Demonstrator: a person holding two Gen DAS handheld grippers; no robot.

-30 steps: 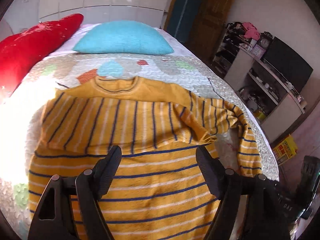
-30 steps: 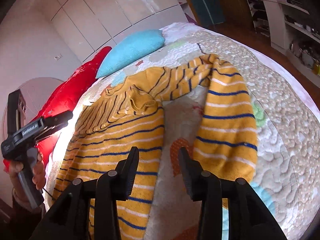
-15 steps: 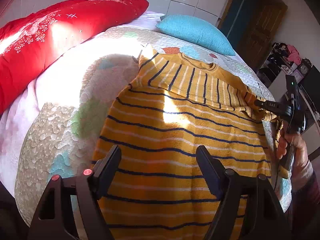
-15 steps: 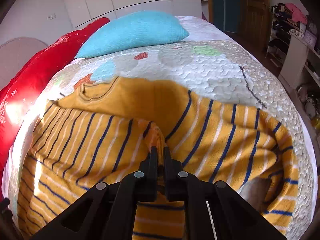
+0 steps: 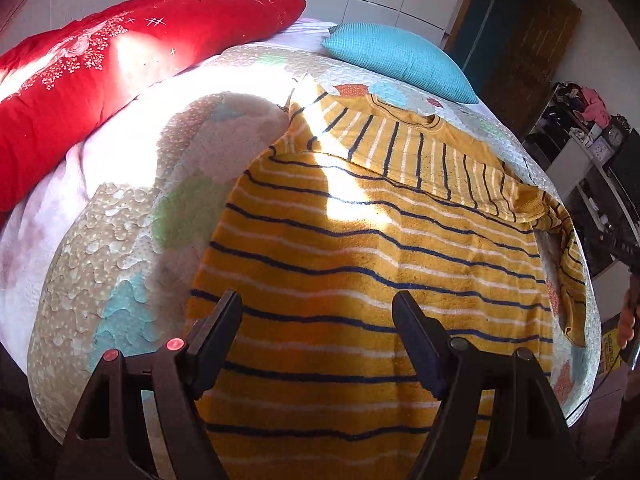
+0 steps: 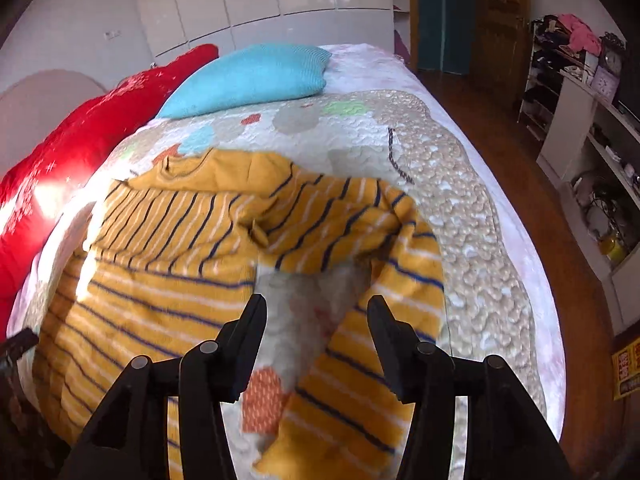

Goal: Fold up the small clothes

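A yellow sweater with navy and white stripes (image 5: 360, 264) lies flat on the quilted bed, collar toward the pillows. One sleeve is folded across its chest. My left gripper (image 5: 318, 320) is open and empty above the sweater's lower body. In the right wrist view the sweater (image 6: 168, 240) has its other sleeve (image 6: 400, 256) curving down the right side. My right gripper (image 6: 316, 320) is open and empty above the gap between body and sleeve.
A patterned quilt (image 5: 120, 264) covers the bed. A red pillow (image 5: 100, 76) and a turquoise pillow (image 5: 396, 60) lie at the head. Shelves (image 6: 592, 128) and wooden floor (image 6: 540, 200) are to the right of the bed.
My right gripper was shut on the folded sleeve's cuff half a second ago; it has let go, opened and pulled back. My left gripper stays open, view shifted slightly.
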